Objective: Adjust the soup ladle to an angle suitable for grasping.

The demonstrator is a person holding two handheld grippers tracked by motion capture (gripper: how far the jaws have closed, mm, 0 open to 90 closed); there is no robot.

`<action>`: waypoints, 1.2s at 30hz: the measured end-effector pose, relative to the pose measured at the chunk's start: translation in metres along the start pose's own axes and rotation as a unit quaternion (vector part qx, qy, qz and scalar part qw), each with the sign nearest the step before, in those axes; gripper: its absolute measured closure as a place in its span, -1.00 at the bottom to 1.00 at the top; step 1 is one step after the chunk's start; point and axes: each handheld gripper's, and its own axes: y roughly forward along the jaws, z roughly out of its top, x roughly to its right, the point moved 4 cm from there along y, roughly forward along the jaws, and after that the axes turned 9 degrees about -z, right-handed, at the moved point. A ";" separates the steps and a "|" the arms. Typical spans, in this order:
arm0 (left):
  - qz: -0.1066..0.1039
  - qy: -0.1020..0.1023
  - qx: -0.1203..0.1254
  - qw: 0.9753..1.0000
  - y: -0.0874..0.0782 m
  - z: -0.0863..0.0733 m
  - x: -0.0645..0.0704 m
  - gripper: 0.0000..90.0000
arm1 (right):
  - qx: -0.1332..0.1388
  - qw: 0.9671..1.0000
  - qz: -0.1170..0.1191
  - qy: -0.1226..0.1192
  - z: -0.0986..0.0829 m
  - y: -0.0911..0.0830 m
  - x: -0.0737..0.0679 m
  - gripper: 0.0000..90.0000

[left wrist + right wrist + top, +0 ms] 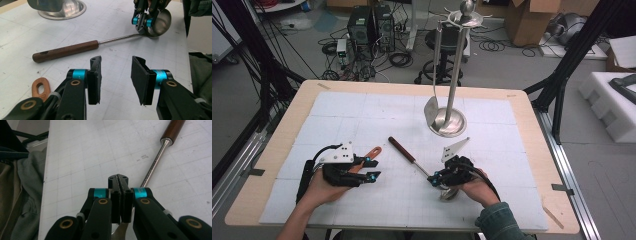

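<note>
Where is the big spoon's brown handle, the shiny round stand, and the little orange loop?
ladle handle (pixel 65 51), left gripper view, middle of the brown wood grip.
stand base (pixel 455 121), high view, right side of the round foot.
orange loop (pixel 45 87), left gripper view, right rim.

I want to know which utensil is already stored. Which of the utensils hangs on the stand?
The steel spatula hangs from the stand. The wooden-handled ladle lies flat on the table, its bowl at the right hand-held gripper.
</note>
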 end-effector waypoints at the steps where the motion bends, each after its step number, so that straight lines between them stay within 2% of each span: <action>1: 0.001 -0.002 0.000 1.000 0.000 0.000 0.000 0.34 | 0.004 1.000 -0.003 0.000 0.000 -0.001 0.000 1.00; 15: 0.000 0.000 -0.001 1.000 0.000 0.000 0.000 0.34 | 0.026 1.000 -0.012 0.006 -0.003 -0.021 -0.010 1.00; 28: -0.001 0.001 -0.004 1.000 0.001 0.000 0.001 0.34 | 0.034 0.999 -0.007 -0.003 -0.007 -0.029 -0.036 0.99; 36: -0.001 0.001 -0.003 1.000 0.002 0.000 0.001 0.34 | 0.033 0.999 -0.013 -0.005 -0.019 -0.035 -0.047 0.98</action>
